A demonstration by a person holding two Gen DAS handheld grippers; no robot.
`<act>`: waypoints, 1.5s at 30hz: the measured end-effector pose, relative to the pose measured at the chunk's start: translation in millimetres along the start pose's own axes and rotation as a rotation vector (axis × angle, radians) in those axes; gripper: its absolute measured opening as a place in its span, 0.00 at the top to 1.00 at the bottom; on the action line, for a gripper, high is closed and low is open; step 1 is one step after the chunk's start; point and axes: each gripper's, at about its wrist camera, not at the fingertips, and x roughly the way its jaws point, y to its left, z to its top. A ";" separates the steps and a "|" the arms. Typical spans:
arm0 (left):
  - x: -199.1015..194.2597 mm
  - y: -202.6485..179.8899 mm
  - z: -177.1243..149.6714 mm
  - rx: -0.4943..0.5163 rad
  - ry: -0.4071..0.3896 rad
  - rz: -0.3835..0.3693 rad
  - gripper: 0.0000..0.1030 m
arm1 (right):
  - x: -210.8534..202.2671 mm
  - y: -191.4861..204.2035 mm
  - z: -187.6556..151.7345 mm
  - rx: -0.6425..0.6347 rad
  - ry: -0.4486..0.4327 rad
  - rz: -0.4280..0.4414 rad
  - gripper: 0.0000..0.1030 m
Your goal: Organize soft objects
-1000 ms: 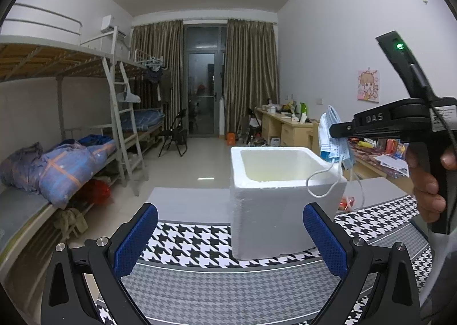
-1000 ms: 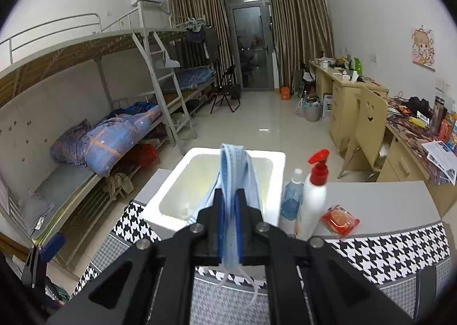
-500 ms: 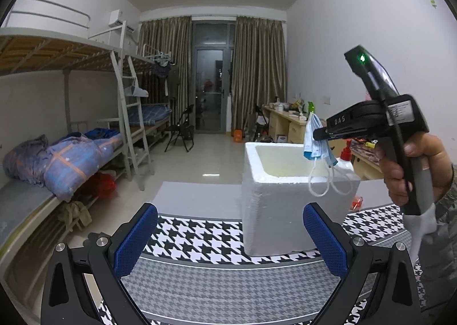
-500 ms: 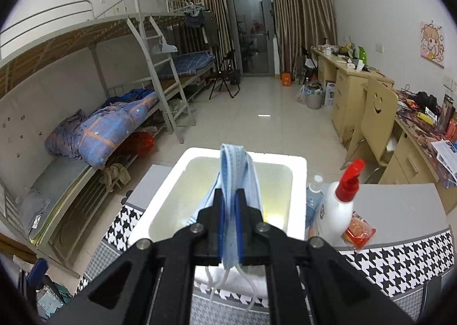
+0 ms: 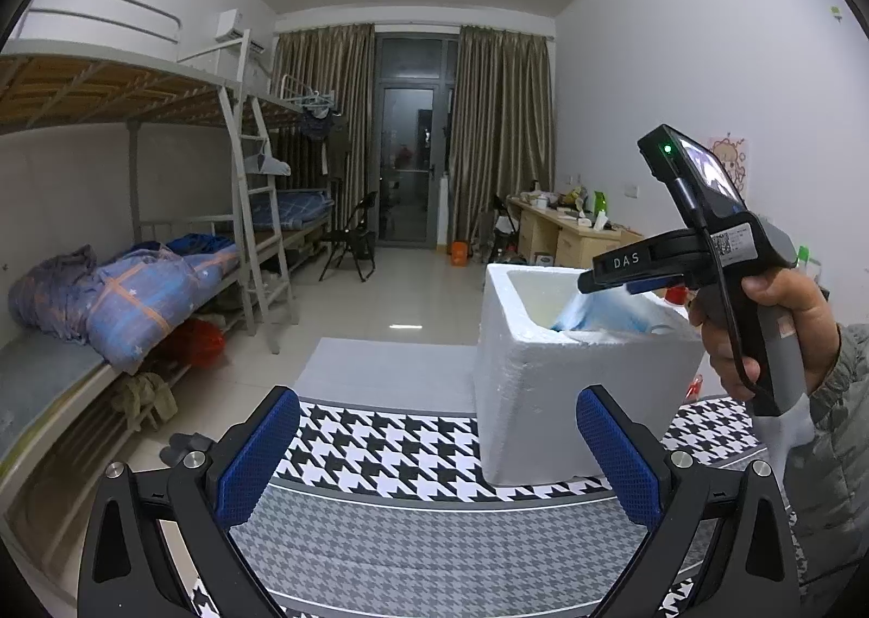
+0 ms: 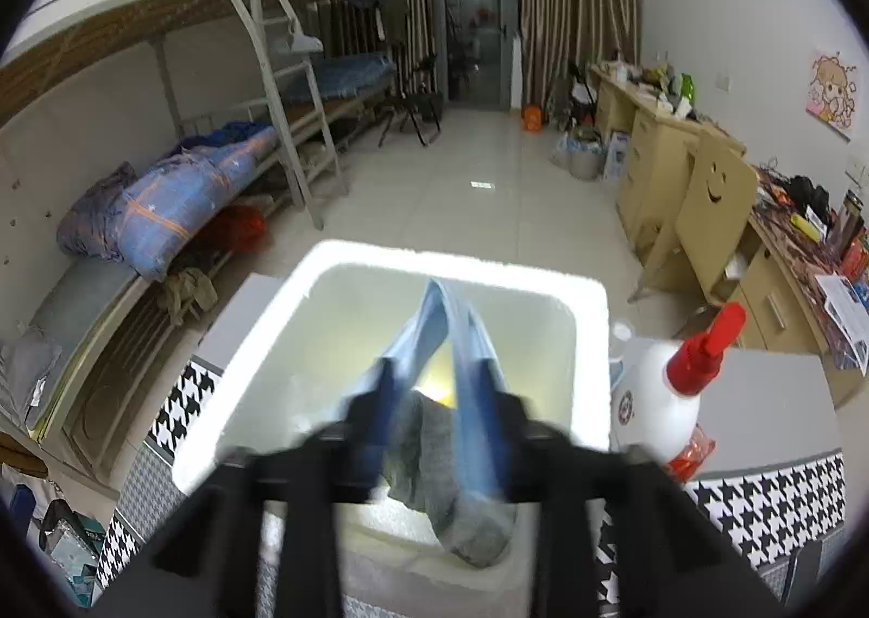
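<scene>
1. Mask [image 6: 434,325]: pale blue, pleated, spread into an inverted V between the right gripper [image 6: 440,395] fingers, over the open top of the white foam box [image 6: 260,341]. In the left wrist view the mask [image 5: 597,316] sits at the box [image 5: 548,390] rim, partly inside.
2. Right gripper: tilted downward over the box, held by a hand [image 5: 771,325] on its pistol grip. Its fingers have just been opening and stand apart; the mask lies between them, draped against the pads. Blur prevents confirming any pressure.
3. Left gripper [image 5: 434,460]: low over the desk [image 5: 413,553], pointing toward the box. Fingers spread wide, nothing between them.
4. Box contents: a grey cloth [image 6: 429,449] lies inside below the mask.
5. Surroundings: the box stands on the houndstooth-covered desk; a white bottle with red cap [image 6: 673,390] stands just beside it.
</scene>
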 end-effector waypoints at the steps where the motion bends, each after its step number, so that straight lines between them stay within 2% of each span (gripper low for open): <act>1: 0.2 -0.3 0.2 0.002 0.001 0.000 0.01 | -2.3 -1.6 -1.5 0.006 -0.016 -0.004 0.34; 8: -5.9 -4.4 2.3 0.019 -0.009 0.004 0.01 | -24.5 -8.8 -6.4 0.018 -0.056 -0.001 0.32; 13: -16.1 -8.2 3.2 0.021 -0.019 0.005 0.01 | -56.7 -9.6 -18.8 0.004 -0.131 0.008 0.19; 23: -45.0 -15.4 2.3 0.019 -0.037 -0.020 0.01 | -109.3 -4.5 -48.2 0.012 -0.216 -0.004 0.15; 26: -53.4 -18.2 3.2 0.022 -0.045 -0.031 0.01 | -126.4 -5.4 -58.3 0.019 -0.259 0.004 0.07; 31: -70.7 -21.7 2.5 0.027 -0.065 -0.044 0.01 | -152.7 -6.0 -74.9 0.047 -0.299 -0.004 0.03; 45: -108.0 -29.6 -1.8 0.034 -0.118 -0.050 0.01 | -203.2 3.0 -120.9 0.007 -0.362 -0.063 0.03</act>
